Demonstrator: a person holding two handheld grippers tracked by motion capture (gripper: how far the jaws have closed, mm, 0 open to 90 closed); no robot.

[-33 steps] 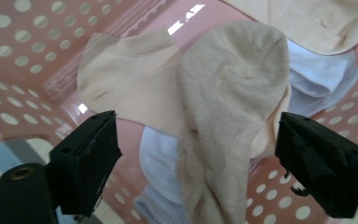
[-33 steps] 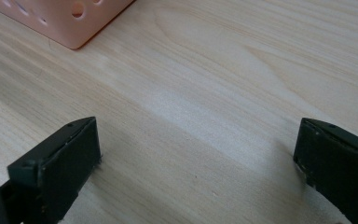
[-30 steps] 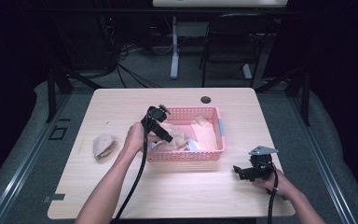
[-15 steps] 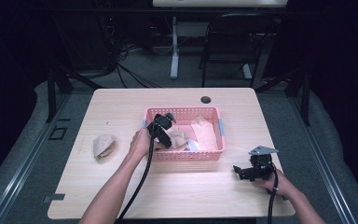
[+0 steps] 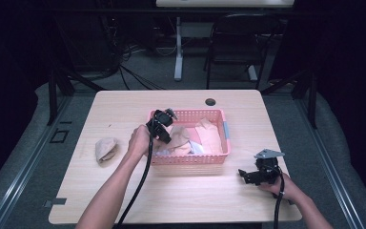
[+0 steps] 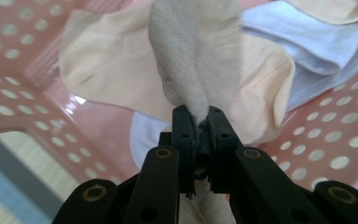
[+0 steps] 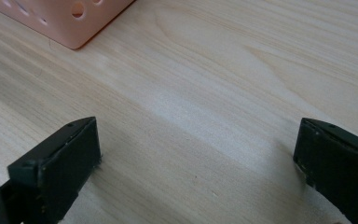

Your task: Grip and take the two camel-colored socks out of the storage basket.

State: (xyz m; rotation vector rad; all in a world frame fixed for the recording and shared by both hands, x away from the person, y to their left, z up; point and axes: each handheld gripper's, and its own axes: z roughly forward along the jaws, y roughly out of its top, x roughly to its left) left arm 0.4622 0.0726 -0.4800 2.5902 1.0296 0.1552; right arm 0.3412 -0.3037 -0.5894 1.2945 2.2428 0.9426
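Observation:
A pink perforated basket [image 5: 190, 160] stands mid-table with several cloths in it. My left gripper [image 5: 166, 131] reaches into the basket's left end. In the left gripper view the left gripper [image 6: 198, 116] is shut on a fold of greyish-beige cloth [image 6: 196, 56]; its jaws have just been closing and the cloth is pinched between the pads. Under it lie a peach cloth [image 6: 107, 70] and a pale blue-white cloth [image 6: 307, 42]. My right gripper [image 5: 243, 174] rests on the table right of the basket, and in the right gripper view the right gripper [image 7: 196, 154] stands open over bare wood.
A folded beige cloth [image 5: 106, 149] lies on the table left of the basket. A round black cable hole [image 5: 210, 102] sits near the far edge. The basket's corner [image 7: 74, 23] is just ahead of the right jaws. A chair [image 5: 233, 43] stands beyond the table.
The left gripper dipped toward the cloths in the basket's left end and has come back up slightly. The right gripper has stayed in place.

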